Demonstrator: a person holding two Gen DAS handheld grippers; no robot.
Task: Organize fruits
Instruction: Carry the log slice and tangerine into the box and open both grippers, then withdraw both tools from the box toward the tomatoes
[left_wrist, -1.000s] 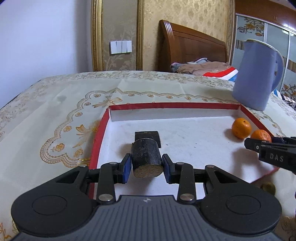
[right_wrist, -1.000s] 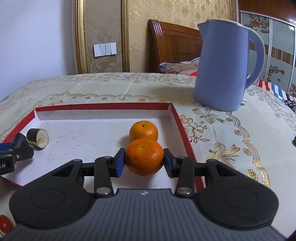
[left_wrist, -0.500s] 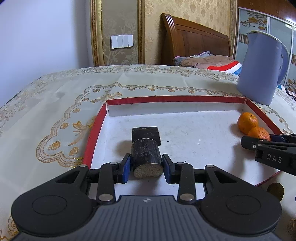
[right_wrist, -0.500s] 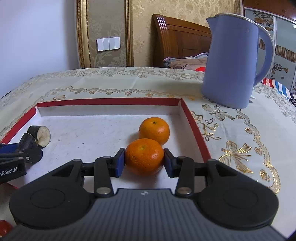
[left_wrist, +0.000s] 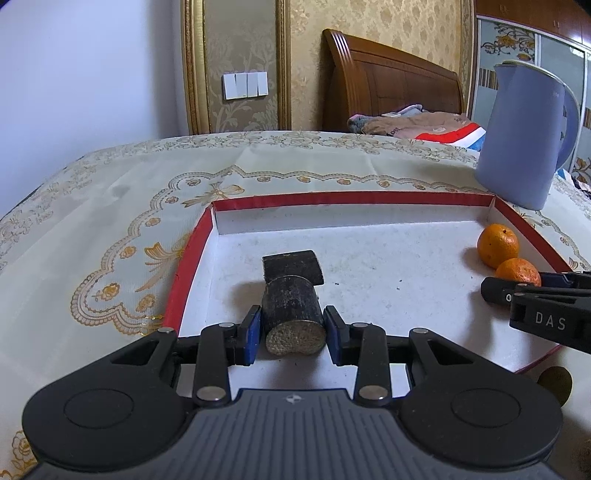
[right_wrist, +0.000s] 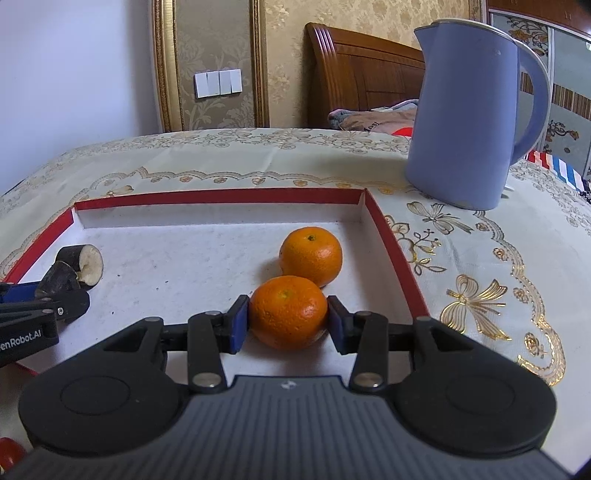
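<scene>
The right gripper (right_wrist: 288, 323), jaws opening, has 1 mandarin (right_wrist: 289, 312) resting on the red-rimmed tray (right_wrist: 391, 240) between its pads, a second mandarin (right_wrist: 311, 254) touching it just ahead, while the left gripper (left_wrist: 293, 332) clamps a dark cane piece (left_wrist: 293, 306) lying lengthwise along its fingers.

Red-rimmed tray (right_wrist: 391, 236) with a white floor holds four pieces. Two mandarins near the right edge: far mandarin (right_wrist: 311, 254) sits stem up; near mandarin (right_wrist: 288, 312) lies just in front of it, touching or nearly so. Two dark-skinned stub pieces with pale cut faces toward the left edge: near stub (left_wrist: 291, 317) lies on its side, cut end facing the near edge; far stub (left_wrist: 291, 264) lies directly behind it, touching.
</scene>
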